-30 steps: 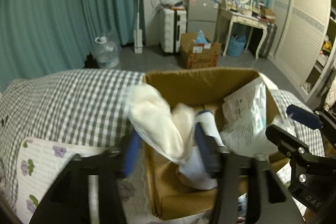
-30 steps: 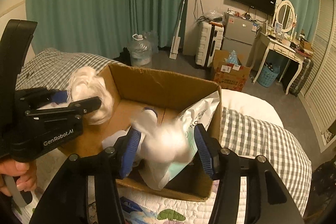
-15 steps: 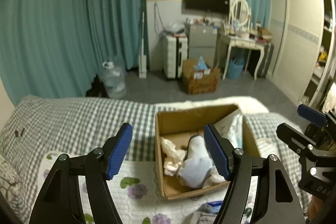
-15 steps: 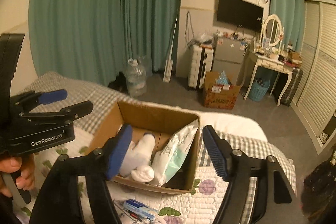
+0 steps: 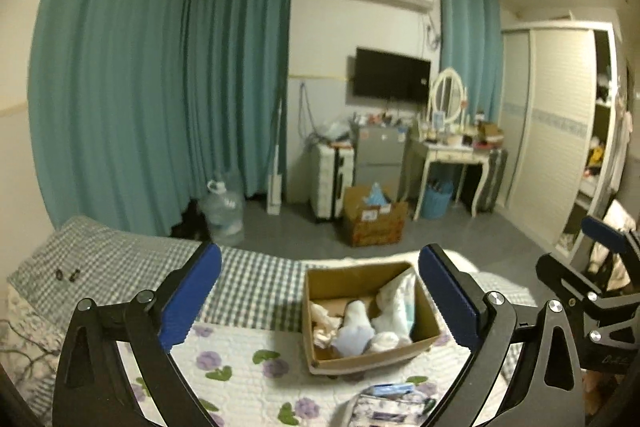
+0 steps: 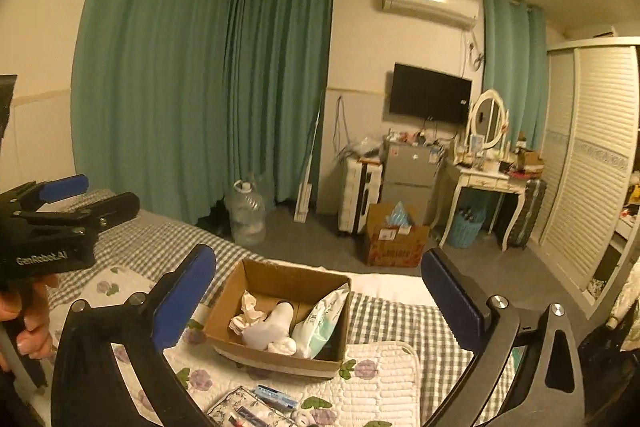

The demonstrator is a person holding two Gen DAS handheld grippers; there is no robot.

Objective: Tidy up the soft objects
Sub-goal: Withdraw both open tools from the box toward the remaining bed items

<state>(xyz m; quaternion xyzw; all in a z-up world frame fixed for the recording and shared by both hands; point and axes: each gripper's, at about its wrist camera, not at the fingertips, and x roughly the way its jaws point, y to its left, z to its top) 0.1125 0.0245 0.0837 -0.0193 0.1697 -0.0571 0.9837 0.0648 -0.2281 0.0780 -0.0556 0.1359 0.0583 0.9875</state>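
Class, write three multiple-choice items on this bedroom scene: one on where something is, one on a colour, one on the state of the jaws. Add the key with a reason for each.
1. Where is the wipes pack?
A. on the floor
B. inside the cardboard box
C. on the dressing table

2. What colour are the curtains?
A. red
B. white
C. teal

3. How do the left gripper and right gripper stand?
A. both jaws open, empty
B. both clamped on cloth
C. one holds the box

Key: B, the pack leans against the box's inner wall; C, teal drapes hang behind the bed; A, wide gaps show between the blue pads with nothing in them.
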